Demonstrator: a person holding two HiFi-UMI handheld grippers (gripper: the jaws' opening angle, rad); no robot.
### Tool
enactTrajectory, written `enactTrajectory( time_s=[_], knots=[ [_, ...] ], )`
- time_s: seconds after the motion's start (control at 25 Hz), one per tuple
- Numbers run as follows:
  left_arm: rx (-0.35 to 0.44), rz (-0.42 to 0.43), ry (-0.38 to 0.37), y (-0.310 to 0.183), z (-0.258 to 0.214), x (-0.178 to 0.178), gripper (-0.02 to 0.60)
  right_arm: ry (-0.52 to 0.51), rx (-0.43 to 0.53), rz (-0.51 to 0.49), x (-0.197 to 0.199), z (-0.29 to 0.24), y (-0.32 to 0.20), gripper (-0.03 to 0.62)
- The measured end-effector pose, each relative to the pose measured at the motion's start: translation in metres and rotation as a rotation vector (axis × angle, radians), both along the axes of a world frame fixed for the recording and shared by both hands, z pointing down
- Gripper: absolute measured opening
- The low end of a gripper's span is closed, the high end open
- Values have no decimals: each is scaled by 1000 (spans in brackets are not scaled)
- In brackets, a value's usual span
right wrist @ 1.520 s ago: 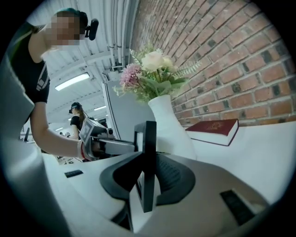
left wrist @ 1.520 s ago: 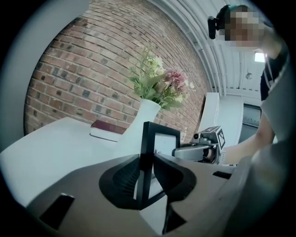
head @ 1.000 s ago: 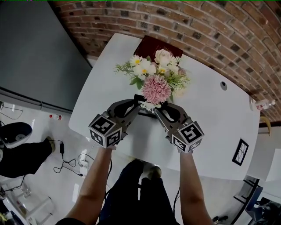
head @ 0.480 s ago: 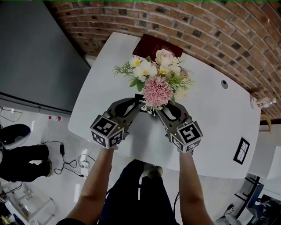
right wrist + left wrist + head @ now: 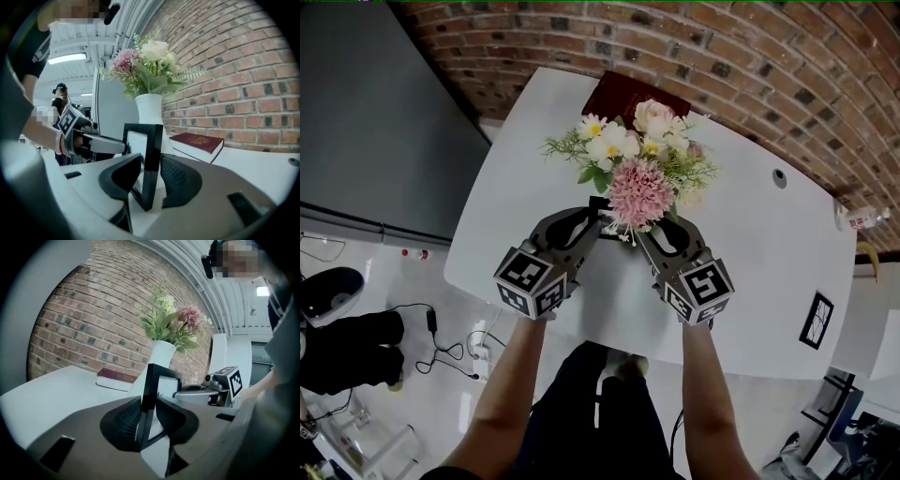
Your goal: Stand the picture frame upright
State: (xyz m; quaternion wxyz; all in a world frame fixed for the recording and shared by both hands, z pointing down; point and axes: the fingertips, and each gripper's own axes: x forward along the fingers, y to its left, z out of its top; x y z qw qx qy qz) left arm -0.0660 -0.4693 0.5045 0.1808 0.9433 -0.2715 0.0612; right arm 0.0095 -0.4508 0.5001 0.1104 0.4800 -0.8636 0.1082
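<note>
A small black picture frame [image 5: 152, 380] [image 5: 151, 140] stands upright on the white table [image 5: 750, 244], just in front of the white vase [image 5: 159, 357]. My left gripper [image 5: 149, 411] is shut on the frame's left edge, both pads pressing it. My right gripper [image 5: 151, 171] reaches in from the other side. Its jaws have just been opening and now stand apart, with the frame's right edge between them. In the head view, the flowers [image 5: 636, 173] hide most of the frame, and both grippers [image 5: 592, 225] [image 5: 645, 234] meet under them.
A dark red book [image 5: 623, 92] lies behind the vase by the brick wall [image 5: 750, 66]. Another small black frame [image 5: 814, 323] sits at the table's right end, and a cable hole [image 5: 778, 180] is in the tabletop. The table's near edge is by my arms.
Both grippers have kept their places at the frame. A person's feet on the floor at the left have shifted.
</note>
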Motion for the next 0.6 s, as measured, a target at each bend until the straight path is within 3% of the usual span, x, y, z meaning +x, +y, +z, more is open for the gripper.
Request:
enactTrajectory(
  time_s=[0.24, 0.6],
  knots=[
    [46, 1, -7, 0, -5, 1, 100, 32, 40, 19, 2, -5, 0, 138],
    [47, -8, -7, 0, -1, 2, 100, 37, 45, 49, 4, -2, 0, 138]
  ],
)
